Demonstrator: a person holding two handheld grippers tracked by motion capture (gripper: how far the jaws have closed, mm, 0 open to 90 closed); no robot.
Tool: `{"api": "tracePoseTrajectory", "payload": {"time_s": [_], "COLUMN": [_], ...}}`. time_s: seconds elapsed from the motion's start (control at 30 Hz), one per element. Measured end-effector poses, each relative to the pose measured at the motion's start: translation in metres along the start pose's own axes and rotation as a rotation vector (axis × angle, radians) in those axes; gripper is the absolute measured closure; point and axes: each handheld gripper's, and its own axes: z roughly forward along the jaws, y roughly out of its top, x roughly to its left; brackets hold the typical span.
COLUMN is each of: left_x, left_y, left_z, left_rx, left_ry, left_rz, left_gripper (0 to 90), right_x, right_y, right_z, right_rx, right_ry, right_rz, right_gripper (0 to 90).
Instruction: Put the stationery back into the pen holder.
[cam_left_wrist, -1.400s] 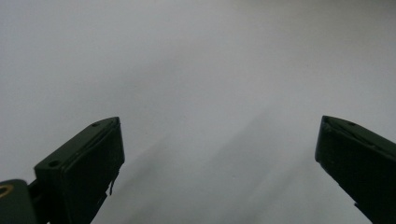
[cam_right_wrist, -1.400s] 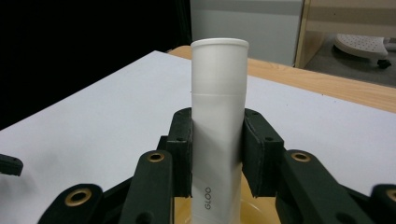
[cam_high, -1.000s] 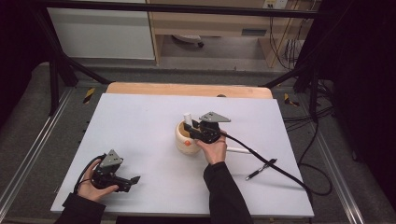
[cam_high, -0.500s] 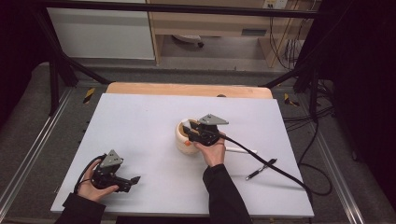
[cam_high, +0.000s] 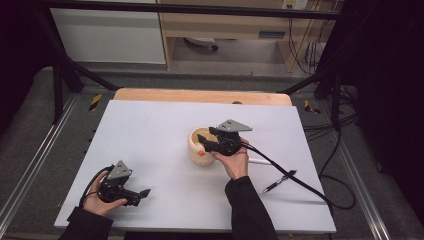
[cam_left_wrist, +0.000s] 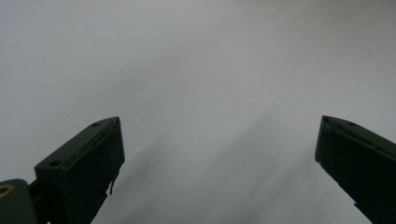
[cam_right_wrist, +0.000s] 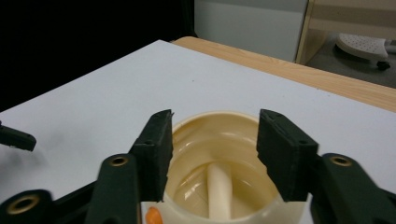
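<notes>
The right gripper (cam_right_wrist: 212, 151) has just been opening; its jaws now stand half apart over the mouth of the cream cup (cam_high: 200, 146), gripping nothing, while the left gripper (cam_high: 141, 194) rests wide open and empty on the white table (cam_high: 150, 130) at the near left. A pale stick (cam_right_wrist: 219, 189) lies inside the cup, directly below the jaws, its lower end cut off. A pen (cam_high: 279, 181) lies near right of the cup.

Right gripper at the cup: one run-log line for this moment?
right gripper: jaws just opened, nothing gripped, above cream cup | white stick: lies in cup | left gripper: open over white table | black pen: on table
</notes>
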Motion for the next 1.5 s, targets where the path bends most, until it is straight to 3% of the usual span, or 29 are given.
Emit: {"api": "tracePoseTrajectory", "payload": {"time_s": [0.27,0.43,0.67,0.97,1.5], "left_x": [0.0,0.0,0.0,0.0,-0.001], "left_y": [0.0,0.0,0.0,0.0,0.001], "left_z": [0.001,0.001,0.001,0.001,0.0], "left_rx": [0.005,0.008,0.009,0.007,0.001], "left_ry": [0.003,0.001,0.004,0.004,0.007], "left_rz": [-0.002,-0.005,-0.006,-0.008,-0.006], "left_gripper": [0.9,0.8,0.4,0.1,0.1], "right_x": [0.001,0.0,-0.008,-0.025,-0.052], "right_y": [0.007,0.007,-0.002,-0.022,-0.06], "right_z": [-0.023,-0.035,-0.051,-0.074,-0.105], "right_rx": [0.063,0.127,0.182,0.212,0.27], "right_ry": [0.012,0.053,0.039,0.034,0.004], "right_rz": [-0.046,-0.042,-0.045,-0.031,-0.02], "right_gripper": [22.3,12.6,3.9,1.6,6.4]}}
